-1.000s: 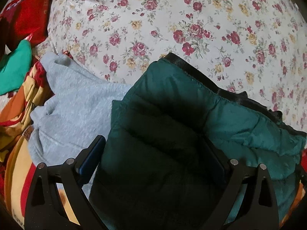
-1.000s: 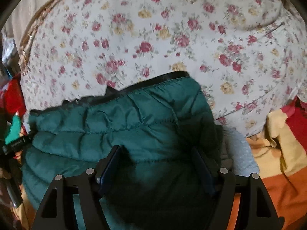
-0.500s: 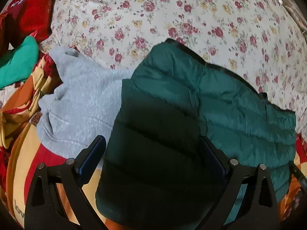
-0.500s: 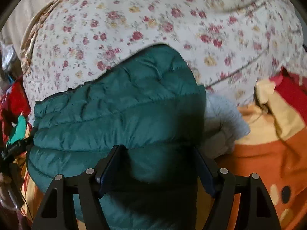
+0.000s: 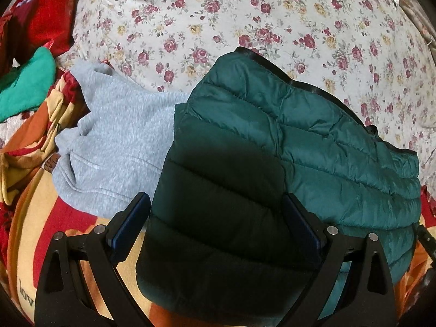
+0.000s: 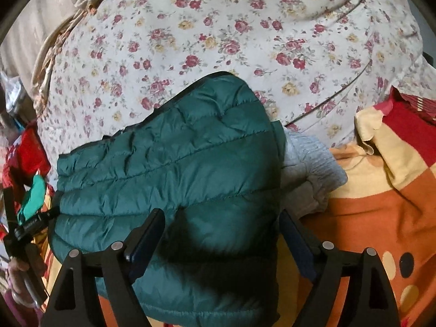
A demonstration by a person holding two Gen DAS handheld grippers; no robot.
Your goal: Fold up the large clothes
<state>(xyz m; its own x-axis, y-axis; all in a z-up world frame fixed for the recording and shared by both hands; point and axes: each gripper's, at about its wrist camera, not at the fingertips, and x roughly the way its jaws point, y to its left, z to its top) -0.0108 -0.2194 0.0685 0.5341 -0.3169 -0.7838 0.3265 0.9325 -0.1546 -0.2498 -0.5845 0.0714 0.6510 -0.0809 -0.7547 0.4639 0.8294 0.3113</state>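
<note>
A dark green quilted puffer jacket [image 5: 286, 158] lies folded into a compact block on the bed; it also shows in the right wrist view [image 6: 177, 163]. My left gripper [image 5: 218, 220] is open, its jaws wide on either side of the jacket's near end, above it. My right gripper [image 6: 220, 231] is open too, jaws spread over the jacket's near edge. Neither holds anything. The jacket rests partly on a grey sweatshirt [image 5: 114, 147].
A floral bedsheet [image 5: 245, 21] covers the bed behind. An orange, red and cream blanket [image 6: 381, 190] lies at the near side. Red cloth [image 5: 49, 19] and a bright green garment [image 5: 27, 81] sit at the left. The other hand-held gripper [image 6: 24, 231] shows at the left edge.
Both grippers have pulled back and up from the jacket. More of the folded jacket, the grey sweatshirt and the blanket show now. The jacket lies still.
</note>
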